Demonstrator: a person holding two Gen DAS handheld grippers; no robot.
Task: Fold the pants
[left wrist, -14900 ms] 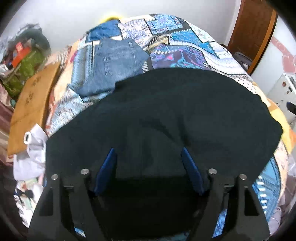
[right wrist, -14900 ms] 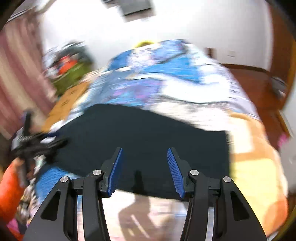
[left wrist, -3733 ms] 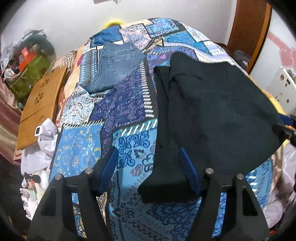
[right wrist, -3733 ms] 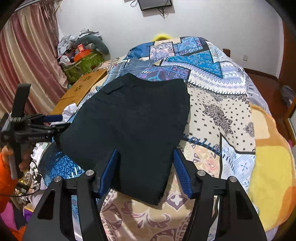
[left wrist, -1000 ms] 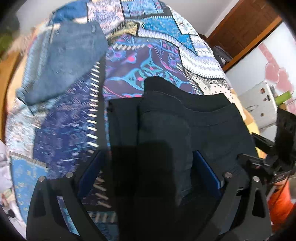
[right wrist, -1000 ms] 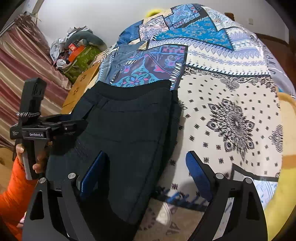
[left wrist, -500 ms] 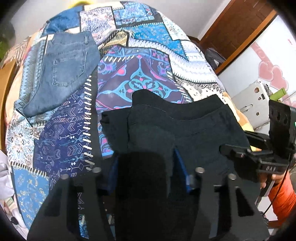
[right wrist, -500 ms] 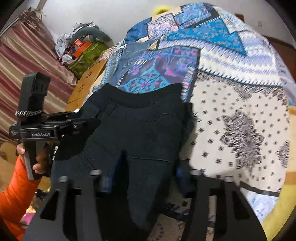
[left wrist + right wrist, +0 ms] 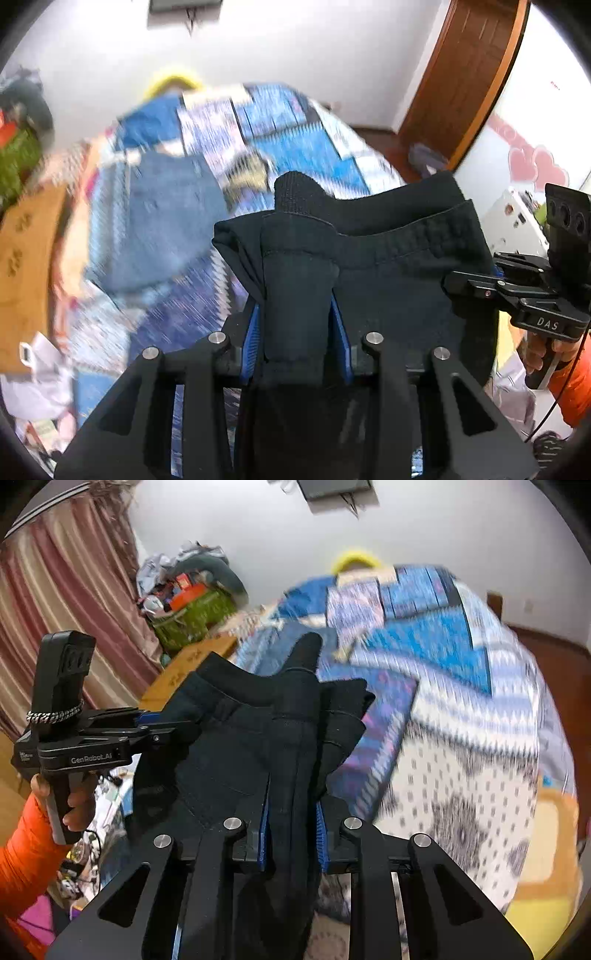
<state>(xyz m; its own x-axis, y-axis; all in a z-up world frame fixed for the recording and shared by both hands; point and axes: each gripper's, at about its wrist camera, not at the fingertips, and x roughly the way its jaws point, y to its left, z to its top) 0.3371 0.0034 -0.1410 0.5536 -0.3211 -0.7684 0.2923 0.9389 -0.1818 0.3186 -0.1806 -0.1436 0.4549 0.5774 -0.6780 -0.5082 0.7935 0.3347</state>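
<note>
Now both claws clamped on the pants, raised above the bed.
Left claw point(image 9: 297, 332) and right claw point(image 9: 291, 834) have just closed, each pinching a bunched fold of dark pants point(image 9: 399, 266) over the bed point(image 9: 461, 746); handle labels read "DAS" and "GenRobot.AI".

Left gripper point(image 9: 297, 328): black frame w/ triangular cut-outs, silver screw heads, ribbed blue pads point(image 9: 252, 339). Side view from right cam: black handle, white "GenRobot.AI" lettering, metal chain wrapped round upright camera block. Right gripper point(image 9: 291, 834): same build; "DAS" on body, thin black cable below. Orange sleeve point(image 9: 22, 864) on each arm.
</note>
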